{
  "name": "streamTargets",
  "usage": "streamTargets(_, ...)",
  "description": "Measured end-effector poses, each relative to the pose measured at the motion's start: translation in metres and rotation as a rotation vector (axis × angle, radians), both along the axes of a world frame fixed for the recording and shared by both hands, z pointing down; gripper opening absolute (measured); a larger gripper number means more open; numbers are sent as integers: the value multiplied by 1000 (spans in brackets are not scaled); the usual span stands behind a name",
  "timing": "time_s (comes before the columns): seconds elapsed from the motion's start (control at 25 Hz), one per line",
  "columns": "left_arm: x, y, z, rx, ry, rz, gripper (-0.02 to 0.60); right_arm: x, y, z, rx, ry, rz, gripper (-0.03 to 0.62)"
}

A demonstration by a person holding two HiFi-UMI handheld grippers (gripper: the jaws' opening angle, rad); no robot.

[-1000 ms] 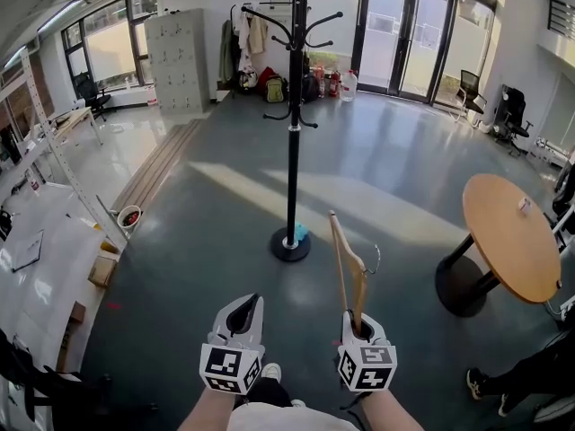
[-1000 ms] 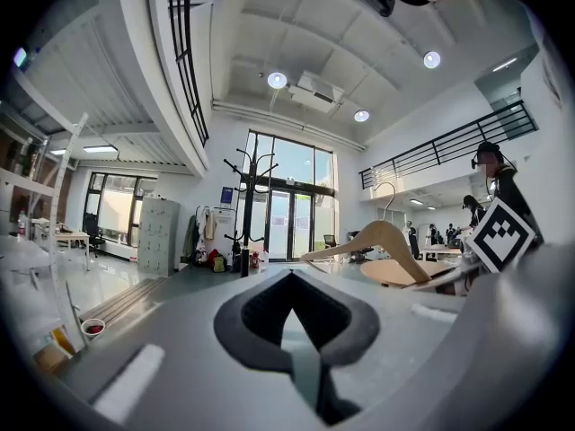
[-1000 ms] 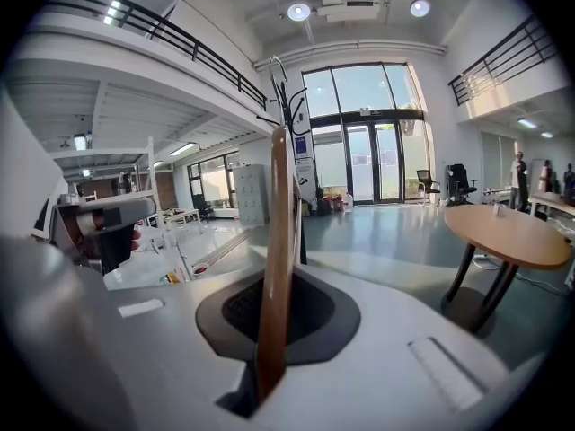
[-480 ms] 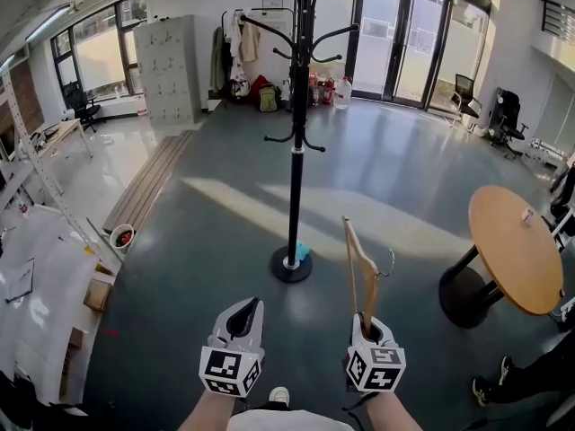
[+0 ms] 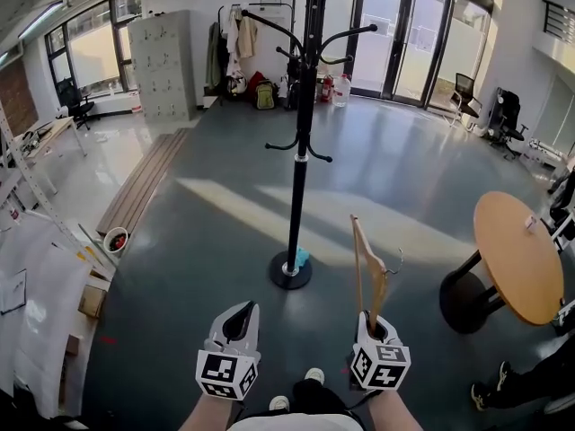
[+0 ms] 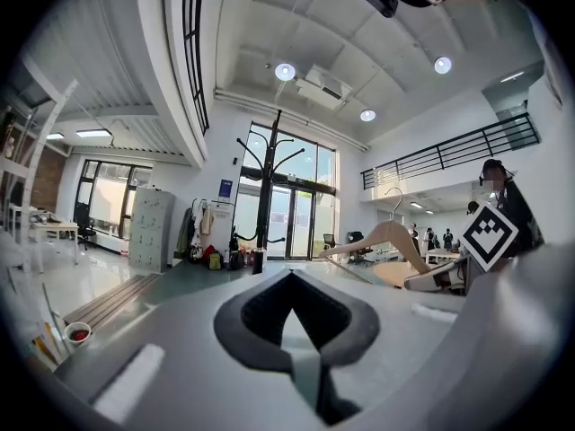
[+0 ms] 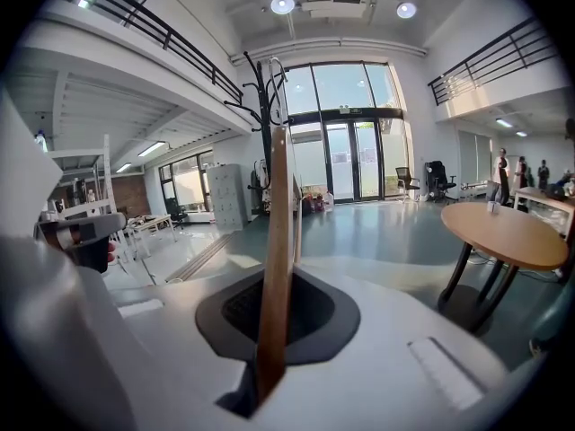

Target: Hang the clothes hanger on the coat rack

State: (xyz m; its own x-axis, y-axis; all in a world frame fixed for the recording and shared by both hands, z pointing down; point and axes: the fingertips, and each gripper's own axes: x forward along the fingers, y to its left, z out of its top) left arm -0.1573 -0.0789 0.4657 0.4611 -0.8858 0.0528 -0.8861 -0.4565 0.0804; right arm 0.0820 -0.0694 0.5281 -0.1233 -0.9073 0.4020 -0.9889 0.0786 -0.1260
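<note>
The black coat rack (image 5: 301, 151) stands on the grey floor ahead of me, its round base (image 5: 290, 270) just beyond the grippers. My right gripper (image 5: 373, 323) is shut on one arm of a wooden clothes hanger (image 5: 367, 268), which stands upright with its metal hook (image 5: 395, 260) to the right. In the right gripper view the hanger (image 7: 276, 241) rises from between the jaws, with the rack (image 7: 261, 106) behind it. My left gripper (image 5: 239, 320) is shut with nothing in it, level with the right one. The left gripper view shows the rack (image 6: 265, 196) far ahead and the hanger (image 6: 386, 236) to the right.
A round wooden table (image 5: 519, 257) on a black foot stands to the right. White shelving and boxes (image 5: 90, 299) line the left side. Grey lockers (image 5: 162, 65), hung clothes and bags sit by the far wall, beside glass doors (image 5: 404, 34). A person's shoes (image 5: 481, 393) show at lower right.
The view has advanced toward the coat rack, which now stands taller and nearer in frame. Both grippers keep their places, and the right one still holds the hanger upright.
</note>
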Motion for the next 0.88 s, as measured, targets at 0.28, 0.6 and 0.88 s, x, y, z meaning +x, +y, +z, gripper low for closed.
streamTargets(0.28,12,-65,8,-9,-6,-38,0,20,-72,13,-19,-3,-22,28)
streamTargets(0.6,42,-165,-13,34,1,-108,0,57,-175,1,1,1,-85,28)
streamTargets(0.88,90,-234,-22,51,-18,-129,0,89,-262,-10,15,0,-154,28)
